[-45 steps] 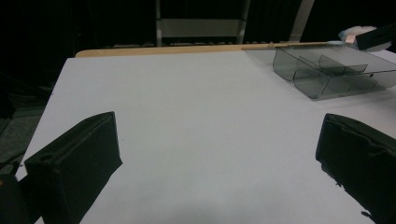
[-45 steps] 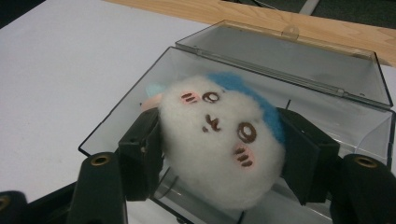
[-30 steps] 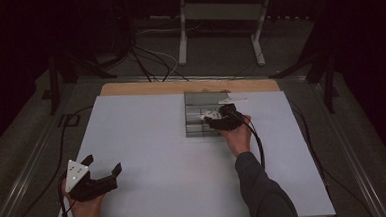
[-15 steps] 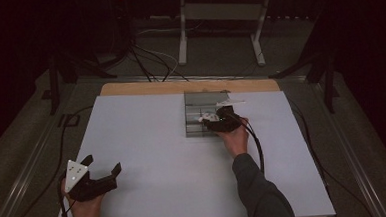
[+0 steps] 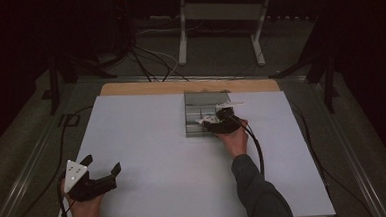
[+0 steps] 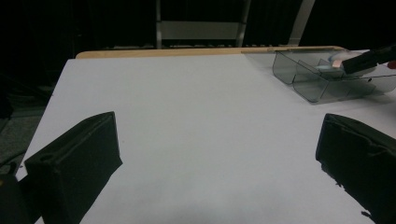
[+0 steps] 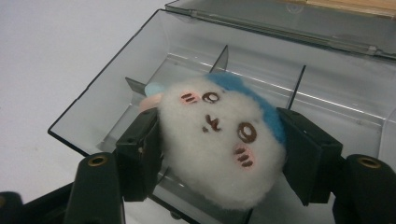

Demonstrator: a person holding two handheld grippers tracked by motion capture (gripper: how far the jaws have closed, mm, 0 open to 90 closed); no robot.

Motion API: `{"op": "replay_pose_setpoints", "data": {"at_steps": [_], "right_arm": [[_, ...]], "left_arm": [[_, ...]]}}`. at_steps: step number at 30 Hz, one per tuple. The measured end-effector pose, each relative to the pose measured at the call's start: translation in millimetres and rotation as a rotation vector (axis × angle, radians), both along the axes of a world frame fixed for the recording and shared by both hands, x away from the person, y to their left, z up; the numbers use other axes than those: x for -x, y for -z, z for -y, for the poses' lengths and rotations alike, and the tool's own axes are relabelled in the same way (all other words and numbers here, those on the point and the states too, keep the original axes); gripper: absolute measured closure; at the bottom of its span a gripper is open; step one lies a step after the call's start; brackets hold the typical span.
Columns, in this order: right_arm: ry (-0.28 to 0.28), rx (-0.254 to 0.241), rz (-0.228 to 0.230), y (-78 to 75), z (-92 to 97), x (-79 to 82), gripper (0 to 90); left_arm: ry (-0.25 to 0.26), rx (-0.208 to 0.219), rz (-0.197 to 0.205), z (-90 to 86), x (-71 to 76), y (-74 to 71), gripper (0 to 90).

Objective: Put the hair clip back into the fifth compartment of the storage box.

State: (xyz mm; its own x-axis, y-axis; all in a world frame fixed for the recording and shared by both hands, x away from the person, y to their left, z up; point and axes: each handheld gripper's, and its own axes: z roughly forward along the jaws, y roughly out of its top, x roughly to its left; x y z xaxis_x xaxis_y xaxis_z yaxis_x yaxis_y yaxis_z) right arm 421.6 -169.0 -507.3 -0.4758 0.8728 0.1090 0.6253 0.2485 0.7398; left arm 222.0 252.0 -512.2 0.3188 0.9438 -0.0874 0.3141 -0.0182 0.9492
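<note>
A white plush toy (image 7: 219,140) with a blue top and a drawn face sits squeezed between my right gripper's (image 7: 224,156) two black pads, so that gripper is shut on it. It hangs over the near compartments of an open grey clear-plastic divided box (image 7: 116,93). In the high view the right gripper (image 5: 217,123) is above the box (image 5: 201,105) at the table's far middle, with a bit of the plush (image 5: 203,120) showing white. My left gripper (image 5: 102,164) rests at the near left corner, jaws open and nothing between them (image 6: 219,154).
The white table top (image 5: 158,155) has a wooden strip (image 5: 145,88) along its far edge. The box (image 6: 317,79) shows far right in the left gripper view. A cable trails from the right gripper along the forearm. Stands and cables lie on the floor beyond.
My right gripper has shifted slightly left and nearer over the box with the plush in it. The left gripper has stayed put.
</note>
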Motion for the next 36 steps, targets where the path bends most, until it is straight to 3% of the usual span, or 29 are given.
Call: {"op": "replay_pose_setpoints", "data": {"at_steps": [9,12,15,25,36], "right_arm": [[-0.002,0.005,-0.009,2.9,-2.3,-0.3,32.9],[-0.017,-0.009,-0.022,4.3,-3.1,-0.9,27.9],[-0.018,-0.017,-0.013,4.9,-3.4,-0.5,16.1],[-0.001,-0.012,0.021,-1.6,-0.6,1.4,3.2],[0.000,-0.041,0.036,-6.9,3.1,7.3,0.0]], "left_arm": [[0.000,0.000,0.000,-0.1,-0.1,0.0,0.8],[-0.001,0.001,0.000,-0.1,-0.1,0.1,0.8],[0.000,-0.001,0.000,0.1,-0.1,0.0,0.8],[0.001,-0.002,-0.003,0.9,-0.6,0.4,0.7],[0.001,-0.003,-0.006,0.9,-0.8,0.4,0.8]]}}
